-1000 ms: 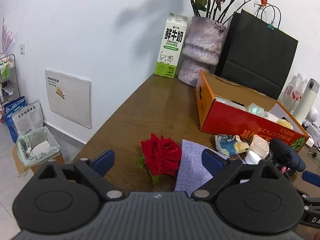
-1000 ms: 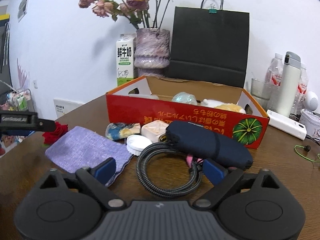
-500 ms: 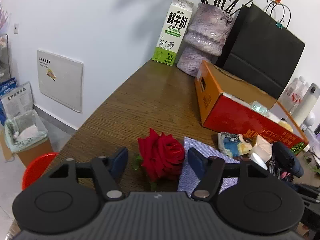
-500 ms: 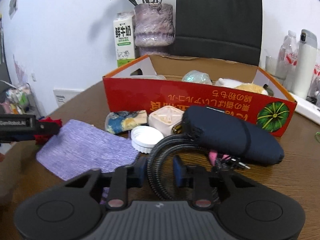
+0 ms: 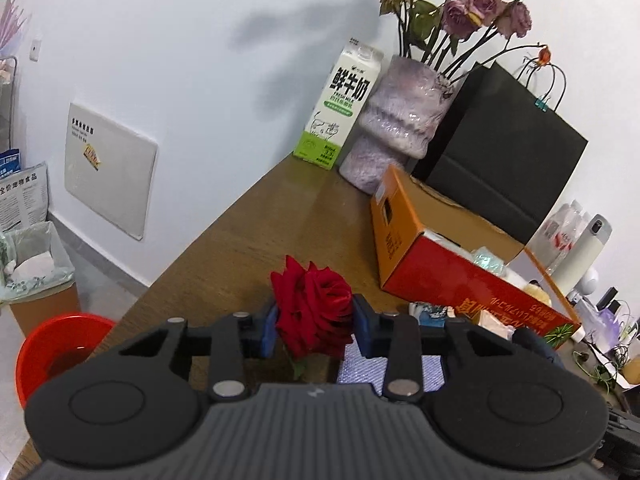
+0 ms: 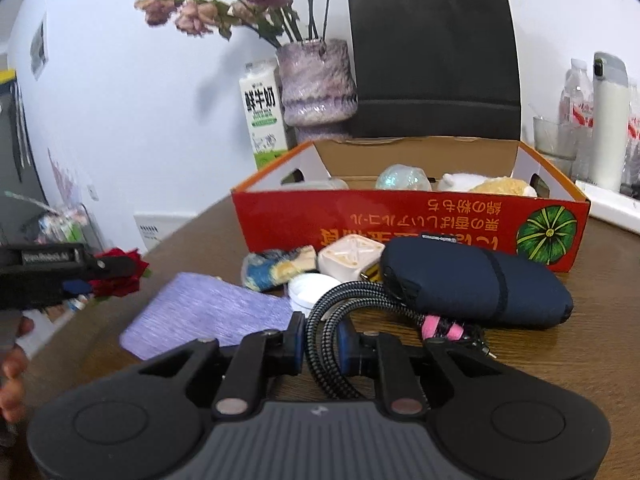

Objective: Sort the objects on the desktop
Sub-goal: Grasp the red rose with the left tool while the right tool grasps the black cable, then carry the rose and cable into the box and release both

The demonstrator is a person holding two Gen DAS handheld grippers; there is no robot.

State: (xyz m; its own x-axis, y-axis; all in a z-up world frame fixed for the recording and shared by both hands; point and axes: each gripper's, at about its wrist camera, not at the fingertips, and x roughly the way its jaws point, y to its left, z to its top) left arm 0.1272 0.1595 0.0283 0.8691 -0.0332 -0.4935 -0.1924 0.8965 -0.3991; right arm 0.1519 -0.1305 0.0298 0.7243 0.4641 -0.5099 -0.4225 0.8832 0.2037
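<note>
- Left gripper (image 5: 313, 330) has the red rose (image 5: 314, 312) right between its blue pads and the jaws are closing in on the bloom. Pads look like they're touching the petals on both sides. Honestly my worry: it's grabbing the flower head, not the stem, so squeeze more and the petals get crushed or shed.
- The rose's stem and leaf hang down just under the pads, close to the wooden table (image 5: 256, 240). If the lift is lazy, that could drag on the purple cloth (image 6: 212, 316) just right of the tool.
- Right gripper (image 6: 318, 344) is clamped tight on the braided cable (image 6: 324, 320), one strand of the loop pinched between its pads.
- The far end of that cable runs under the navy pouch (image 6: 476, 280) just ahead and to the right, with a pink bit tangled there. Pull up and the pouch probably comes along, or knocks the white lid (image 6: 308, 290) and the cream charger block (image 6: 350, 258) ahead of the fingers.
- Loose coils could also unspool and snag before reaching the red box (image 6: 400, 224) straight ahead.
</note>
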